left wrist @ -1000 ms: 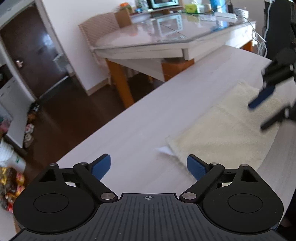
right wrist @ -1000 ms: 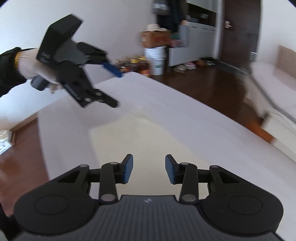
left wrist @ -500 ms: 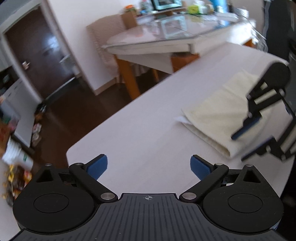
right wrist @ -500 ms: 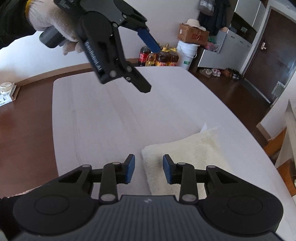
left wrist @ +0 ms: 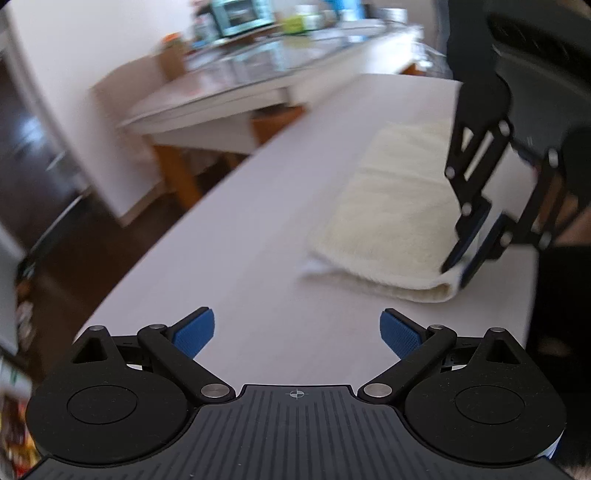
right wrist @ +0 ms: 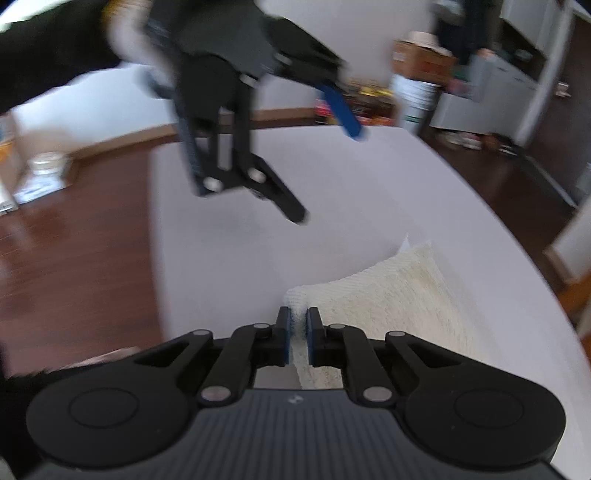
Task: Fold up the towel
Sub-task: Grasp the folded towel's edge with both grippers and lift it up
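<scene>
- The cream towel (left wrist: 391,218) lies folded on the white worktop (left wrist: 236,258), close to its edge
- The right tongs (right wrist: 298,332) are closing, with a corner of the towel between their blue pads
- The left tongs (left wrist: 297,330) are wide open with nothing between them, above bare worktop just beside the towel
- A gloved hand (right wrist: 125,33) holds the left tongs
- Both pictures are blurry

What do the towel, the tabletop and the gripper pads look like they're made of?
Towel: cream terry cloth, probably cotton; looped, nubbly pile. Table: pale matte, faint streaks, likely laminate or painted wood. Left gripper fingers' pads: blue, fine-dimpled, rubber-like.
</scene>
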Available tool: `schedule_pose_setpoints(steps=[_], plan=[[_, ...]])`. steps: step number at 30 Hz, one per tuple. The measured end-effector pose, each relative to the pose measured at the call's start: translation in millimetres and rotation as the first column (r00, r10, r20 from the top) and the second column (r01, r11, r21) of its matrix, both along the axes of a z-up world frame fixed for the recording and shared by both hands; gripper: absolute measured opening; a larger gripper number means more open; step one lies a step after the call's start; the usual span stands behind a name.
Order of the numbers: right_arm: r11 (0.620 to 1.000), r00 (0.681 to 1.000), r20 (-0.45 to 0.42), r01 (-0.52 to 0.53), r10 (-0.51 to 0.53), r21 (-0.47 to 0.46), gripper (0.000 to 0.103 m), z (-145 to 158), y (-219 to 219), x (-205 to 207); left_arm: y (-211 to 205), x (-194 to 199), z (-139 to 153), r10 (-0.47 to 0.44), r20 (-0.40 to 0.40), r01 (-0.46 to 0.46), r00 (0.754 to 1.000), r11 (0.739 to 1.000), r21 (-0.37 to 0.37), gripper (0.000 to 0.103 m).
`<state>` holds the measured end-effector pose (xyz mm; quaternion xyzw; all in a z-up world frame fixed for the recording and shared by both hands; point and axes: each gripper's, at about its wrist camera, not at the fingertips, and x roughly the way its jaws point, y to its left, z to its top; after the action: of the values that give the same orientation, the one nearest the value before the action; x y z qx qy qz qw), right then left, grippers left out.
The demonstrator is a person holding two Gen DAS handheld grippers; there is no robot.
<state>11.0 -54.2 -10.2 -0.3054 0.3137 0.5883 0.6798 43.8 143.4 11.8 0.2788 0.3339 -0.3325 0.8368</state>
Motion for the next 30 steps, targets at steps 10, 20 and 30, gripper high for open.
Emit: schedule_pose_setpoints(steps=[10, 20, 30], plan=[[0.995, 0.993, -0.076, -0.095, 0.093, -0.031, 0.010, 9.1, -70.0, -31.0, -46.4, -36.7, -11.3, -0.369, -0.019, 0.369, 0.929, 0.930, 0.001, 0.099], [0.998, 0.984, -0.178, 0.027, -0.016, 0.057, 0.010, 19.9, -98.9, -11.3, -86.2, -54.9, -17.3, -0.529, -0.002, 0.528, 0.849, 0.847, 0.065, 0.077], [0.976, 0.952, -0.274, 0.177, -0.135, 0.131, 0.009, 34.8, -149.5, 11.9, -117.1, -65.6, -36.3, -0.625, -0.006, 0.621, 0.780, 0.774, 0.122, 0.067]])
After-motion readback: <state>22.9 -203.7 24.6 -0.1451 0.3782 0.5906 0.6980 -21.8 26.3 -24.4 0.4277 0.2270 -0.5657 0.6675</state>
